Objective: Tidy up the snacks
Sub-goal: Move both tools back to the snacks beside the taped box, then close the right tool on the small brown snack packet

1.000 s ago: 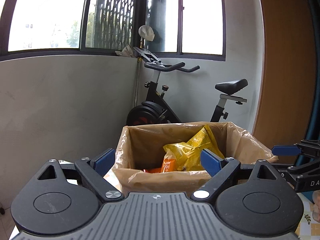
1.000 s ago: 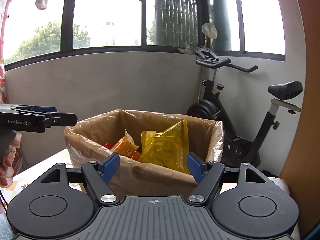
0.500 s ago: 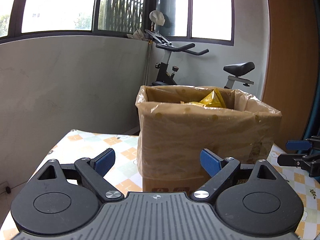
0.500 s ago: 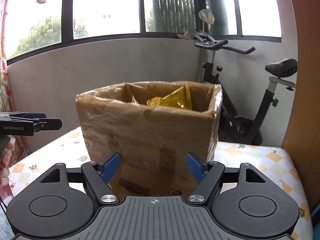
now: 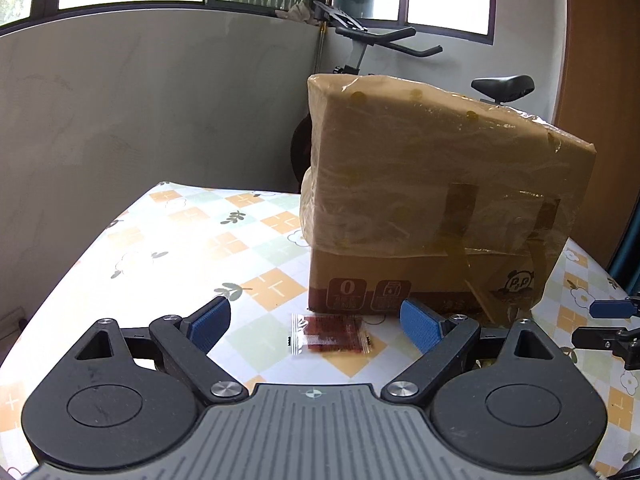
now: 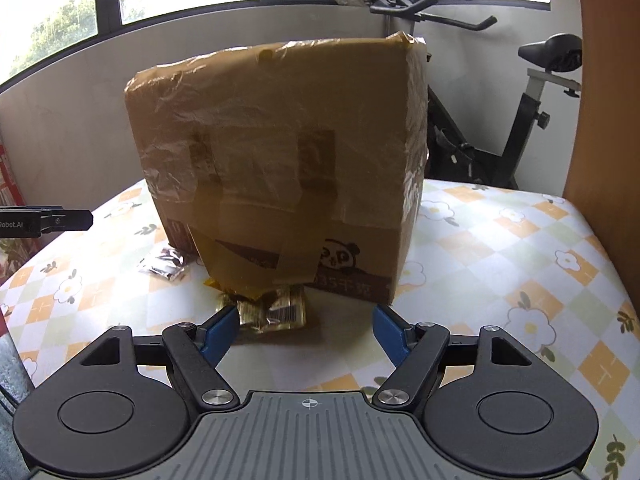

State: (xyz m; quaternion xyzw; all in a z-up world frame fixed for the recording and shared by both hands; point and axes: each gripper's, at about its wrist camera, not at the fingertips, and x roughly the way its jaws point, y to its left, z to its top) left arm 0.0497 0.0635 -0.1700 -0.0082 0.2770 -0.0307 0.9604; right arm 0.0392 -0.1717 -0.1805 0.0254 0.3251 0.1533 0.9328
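Facing the wrapped cardboard box (image 5: 440, 184) on the checked tablecloth (image 5: 180, 240), I find my left gripper (image 5: 316, 322) released, a red snack packet (image 5: 332, 334) lying between its fingers. My right gripper (image 6: 306, 330) is likewise released; a gold packet (image 6: 276, 308) lies near its left finger.

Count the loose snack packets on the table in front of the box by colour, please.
Red packet: 1
Gold-brown packet: 1
Dark silvery packet: 1
Total: 3 in view, all lying on the table by the cardboard box.
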